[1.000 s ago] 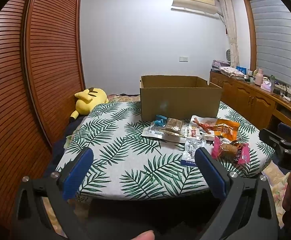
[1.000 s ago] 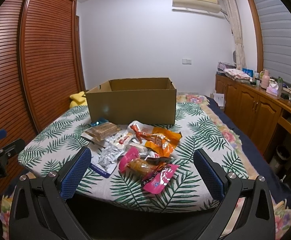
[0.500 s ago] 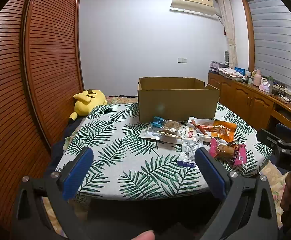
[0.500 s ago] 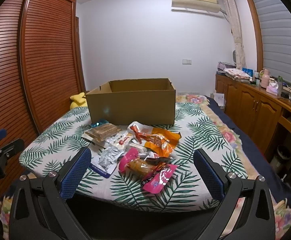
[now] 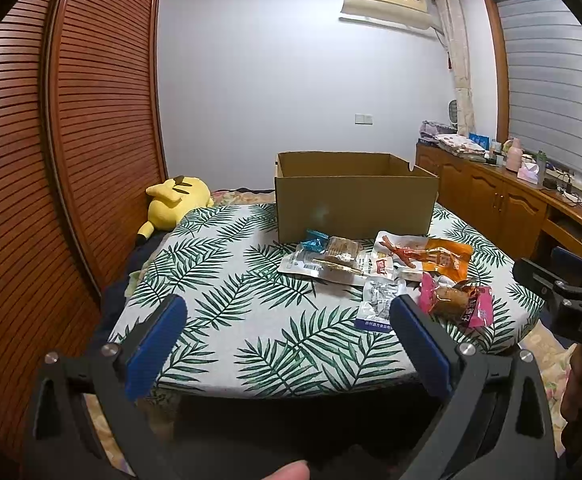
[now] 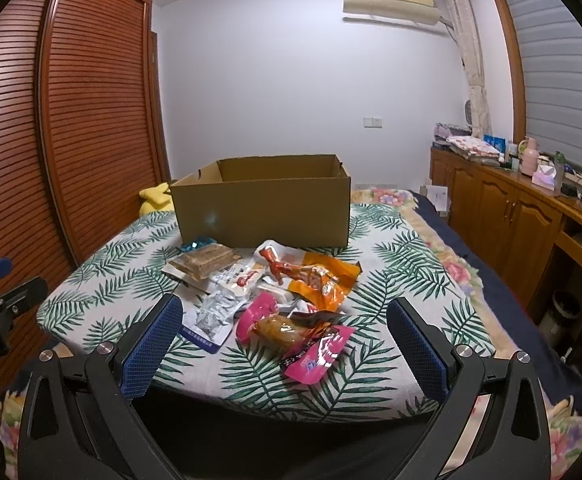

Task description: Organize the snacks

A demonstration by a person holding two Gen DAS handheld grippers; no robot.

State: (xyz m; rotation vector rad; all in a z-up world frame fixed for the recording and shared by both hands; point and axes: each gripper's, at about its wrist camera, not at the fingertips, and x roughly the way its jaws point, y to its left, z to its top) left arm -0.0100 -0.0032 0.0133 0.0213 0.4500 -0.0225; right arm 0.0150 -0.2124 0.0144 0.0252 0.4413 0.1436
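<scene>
- Snacks [image 6: 275,300] lie untouched before the empty cardboard box [image 6: 263,212]; the view has barely shifted.
- Left hand-held gripper [image 5: 287,332] and right hand-held gripper [image 6: 283,336] both gape wide, holding nothing.

One cardboard box [image 6: 263,208] is seen, roughly seven snack packets [image 6: 291,300] are counted in one pile, and one yellow plush toy [image 5: 175,200] is spotted.

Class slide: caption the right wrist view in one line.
Open right claw faces snack packets heaped before a cardboard box on a leaf-print table.
</scene>
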